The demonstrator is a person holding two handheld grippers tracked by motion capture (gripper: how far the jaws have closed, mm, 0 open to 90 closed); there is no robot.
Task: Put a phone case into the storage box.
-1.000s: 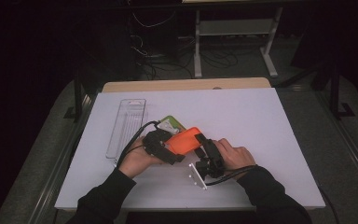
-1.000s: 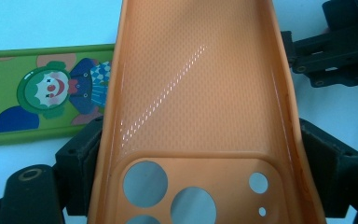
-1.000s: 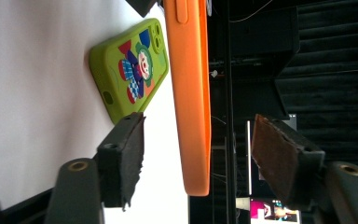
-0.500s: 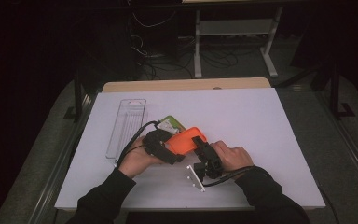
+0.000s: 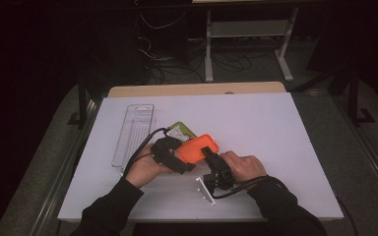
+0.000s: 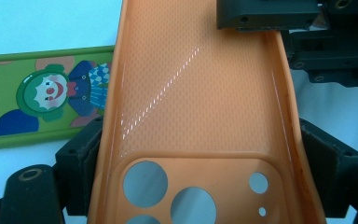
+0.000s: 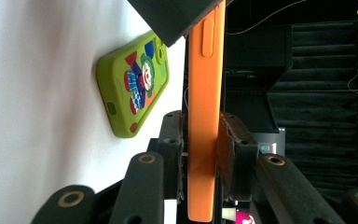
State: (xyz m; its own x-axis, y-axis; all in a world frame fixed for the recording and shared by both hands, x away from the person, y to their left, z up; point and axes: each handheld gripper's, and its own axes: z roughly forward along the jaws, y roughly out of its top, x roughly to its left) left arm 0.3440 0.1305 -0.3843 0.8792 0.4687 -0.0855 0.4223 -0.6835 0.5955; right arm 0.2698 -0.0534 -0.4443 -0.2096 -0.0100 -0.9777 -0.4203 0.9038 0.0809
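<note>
Both hand-held grippers grip one orange phone case point(image 5: 198, 148), held above the white tabletop point(image 5: 285, 142) near its front edge. The left hand-held gripper point(image 5: 173, 156) is clamped as tight as it goes across the camera-cutout end; in the left gripper view its pads sit on the two side walls of the case point(image 6: 205, 121), whose open inner face shows between them. The right hand-held gripper point(image 5: 211, 157) has just been closing, and in the right gripper view its jaws press on the front and back of the same case point(image 7: 204, 116), seen edge-on.

The main risk, as I judge it, lies in the case being soft and pinched from two directions at once. If either hand twists or pulls before the other gives way, the shell could bow, spring out of one grip and drop. The left grip rests only on thin side walls, so it looks the likelier to slip. A fall would probably land on or beside the green clown-print case point(image 5: 183, 132) lying on the tabletop just behind, perhaps knocking it toward the clear plastic tray point(image 5: 134, 132) at the left.
</note>
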